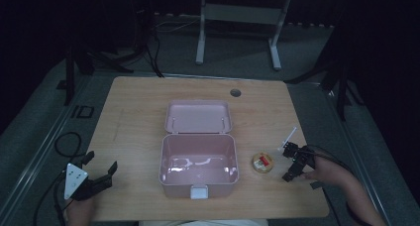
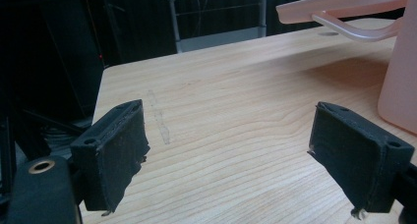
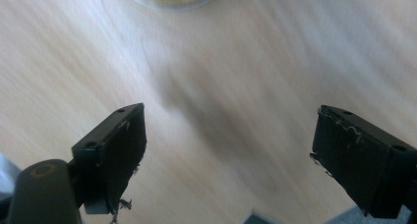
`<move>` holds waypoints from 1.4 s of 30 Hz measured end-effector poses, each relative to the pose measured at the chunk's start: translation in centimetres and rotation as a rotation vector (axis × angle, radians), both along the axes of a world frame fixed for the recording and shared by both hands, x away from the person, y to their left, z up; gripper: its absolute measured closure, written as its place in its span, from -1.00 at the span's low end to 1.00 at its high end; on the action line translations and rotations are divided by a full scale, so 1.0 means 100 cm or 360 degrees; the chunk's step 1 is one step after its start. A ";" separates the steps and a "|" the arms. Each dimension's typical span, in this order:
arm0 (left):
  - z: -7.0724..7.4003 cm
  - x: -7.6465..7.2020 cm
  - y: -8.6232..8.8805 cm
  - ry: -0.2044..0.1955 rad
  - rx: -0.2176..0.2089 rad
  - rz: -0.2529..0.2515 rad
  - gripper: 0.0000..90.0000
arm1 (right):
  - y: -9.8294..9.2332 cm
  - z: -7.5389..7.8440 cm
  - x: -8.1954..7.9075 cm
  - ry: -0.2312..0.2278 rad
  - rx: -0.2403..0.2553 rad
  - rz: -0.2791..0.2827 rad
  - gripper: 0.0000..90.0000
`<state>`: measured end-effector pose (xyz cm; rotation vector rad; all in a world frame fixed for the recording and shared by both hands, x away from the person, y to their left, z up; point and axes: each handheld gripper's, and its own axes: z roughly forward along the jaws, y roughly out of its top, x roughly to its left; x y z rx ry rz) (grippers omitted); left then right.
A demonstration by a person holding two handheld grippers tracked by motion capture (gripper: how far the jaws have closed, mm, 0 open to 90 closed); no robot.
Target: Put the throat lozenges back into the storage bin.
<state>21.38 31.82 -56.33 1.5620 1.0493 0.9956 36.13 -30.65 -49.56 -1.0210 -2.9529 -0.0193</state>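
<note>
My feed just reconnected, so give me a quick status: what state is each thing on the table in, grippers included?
Pink box: open, nothing visible inside, upright on the table.
Lid: swung back behind the box.
White latch: undone, on the box's front wall.
Small round container: on the table right of the box, apart from it, not held.
Left gripper: open, holding nothing.
Right gripper: open, holding nothing, beside the container.

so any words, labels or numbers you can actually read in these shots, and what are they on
"ID": marked on the floor left of the table, upside down from this side, so it could read otherwise.
Round tin: a red and white label on its lid, too small to read; blurred at the top edge of the right gripper view.
Pink box: no text visible.
</note>
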 end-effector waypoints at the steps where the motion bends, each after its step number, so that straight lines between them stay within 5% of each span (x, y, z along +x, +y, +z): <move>1: 0.000 0.000 0.000 0.0001 0.0001 -0.0002 -0.67 | 0.003 0.001 0.002 -0.0005 -0.0002 0.0006 -0.72; 18: 0.000 0.000 0.000 0.0002 0.0000 -0.0015 -0.67 | 0.061 -0.009 0.029 0.0042 0.0059 0.0165 -0.71; 28: 0.000 0.000 0.000 0.0000 -0.0004 -0.0016 -0.67 | 0.078 -0.022 0.032 0.0069 0.0007 0.0249 -0.57; 35: 0.000 0.000 0.000 0.0002 0.0000 -0.0016 -0.67 | 0.082 -0.016 0.028 0.0099 -0.0011 0.0317 -0.55; 42: 0.000 0.000 0.000 0.0002 0.0002 -0.0014 -0.67 | 0.081 0.008 0.023 0.0101 -0.0011 0.0422 -0.55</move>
